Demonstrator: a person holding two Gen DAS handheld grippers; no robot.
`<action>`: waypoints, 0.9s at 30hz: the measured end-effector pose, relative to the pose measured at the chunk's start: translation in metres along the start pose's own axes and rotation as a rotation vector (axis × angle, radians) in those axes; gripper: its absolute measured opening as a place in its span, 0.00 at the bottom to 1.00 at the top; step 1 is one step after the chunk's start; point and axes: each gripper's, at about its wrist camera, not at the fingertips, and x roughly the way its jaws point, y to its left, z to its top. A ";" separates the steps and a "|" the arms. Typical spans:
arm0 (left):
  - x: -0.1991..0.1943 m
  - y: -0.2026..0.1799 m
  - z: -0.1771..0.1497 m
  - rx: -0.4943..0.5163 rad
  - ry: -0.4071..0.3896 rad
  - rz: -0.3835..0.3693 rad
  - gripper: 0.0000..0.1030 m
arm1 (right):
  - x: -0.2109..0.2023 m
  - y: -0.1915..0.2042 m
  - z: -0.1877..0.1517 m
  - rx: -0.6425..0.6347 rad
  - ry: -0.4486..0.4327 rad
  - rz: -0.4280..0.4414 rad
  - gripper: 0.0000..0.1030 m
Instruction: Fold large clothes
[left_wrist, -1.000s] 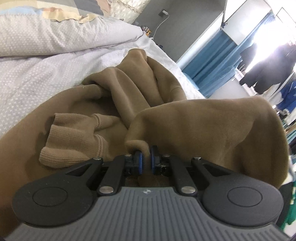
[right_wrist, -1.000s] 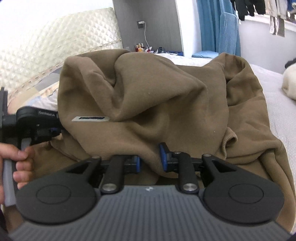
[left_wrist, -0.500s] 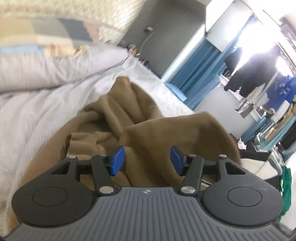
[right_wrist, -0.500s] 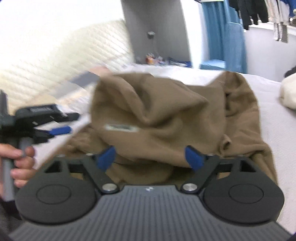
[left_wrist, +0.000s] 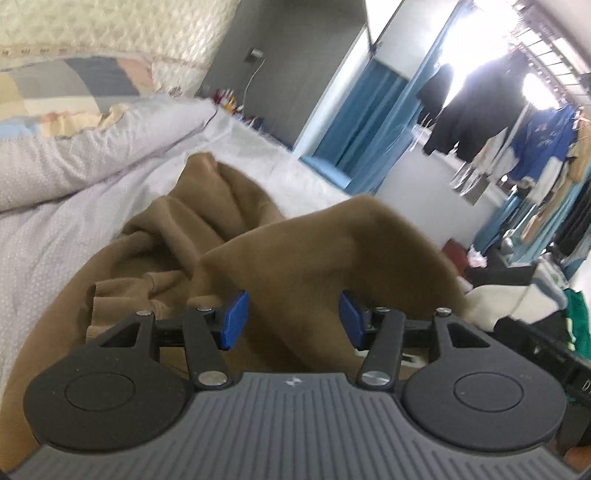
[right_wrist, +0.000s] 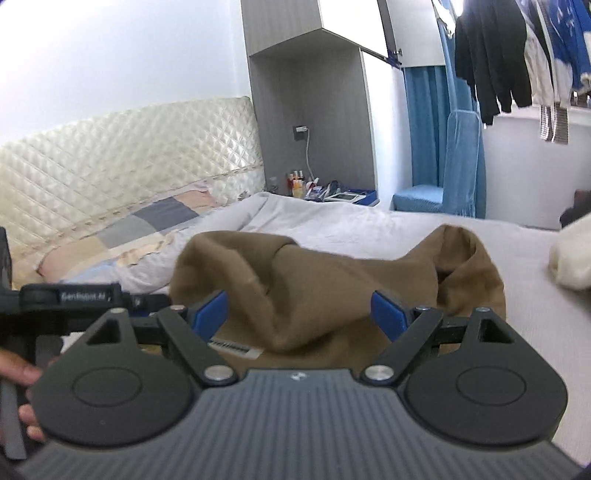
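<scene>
A brown sweatshirt (left_wrist: 295, 251) lies crumpled on the bed, with a ribbed cuff (left_wrist: 122, 295) at its left side. My left gripper (left_wrist: 291, 319) stands open above its near fold, the blue pads apart and holding no cloth. In the right wrist view the same sweatshirt (right_wrist: 314, 280) is heaped low, with a white label (right_wrist: 231, 347) showing near its front. My right gripper (right_wrist: 299, 314) hangs open and wide above it, gripping nothing. The left gripper's body (right_wrist: 66, 299) shows at the far left of that view, held by a hand (right_wrist: 18, 373).
The bed has a pale grey sheet (right_wrist: 369, 225), a grey pillow (left_wrist: 92, 155), a patchwork blanket (right_wrist: 147, 229) and a quilted headboard (right_wrist: 129, 147). A white garment (right_wrist: 572, 258) lies at the bed's right. A blue chair (right_wrist: 443, 184) and hanging clothes (right_wrist: 491, 55) stand beyond.
Both grippers have let go of the sweatshirt and opened, then risen away from it. The lifted cloth has sunk into a lower heap on the bed.
</scene>
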 end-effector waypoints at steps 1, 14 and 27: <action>0.007 0.003 0.000 -0.005 0.012 0.002 0.58 | 0.007 -0.002 0.001 -0.005 0.007 -0.003 0.83; 0.080 0.020 -0.008 0.045 0.141 0.090 0.57 | 0.078 0.031 -0.005 -0.251 0.058 0.069 0.68; 0.084 0.032 0.003 -0.036 0.103 0.025 0.57 | 0.062 0.032 -0.007 -0.259 0.048 0.091 0.19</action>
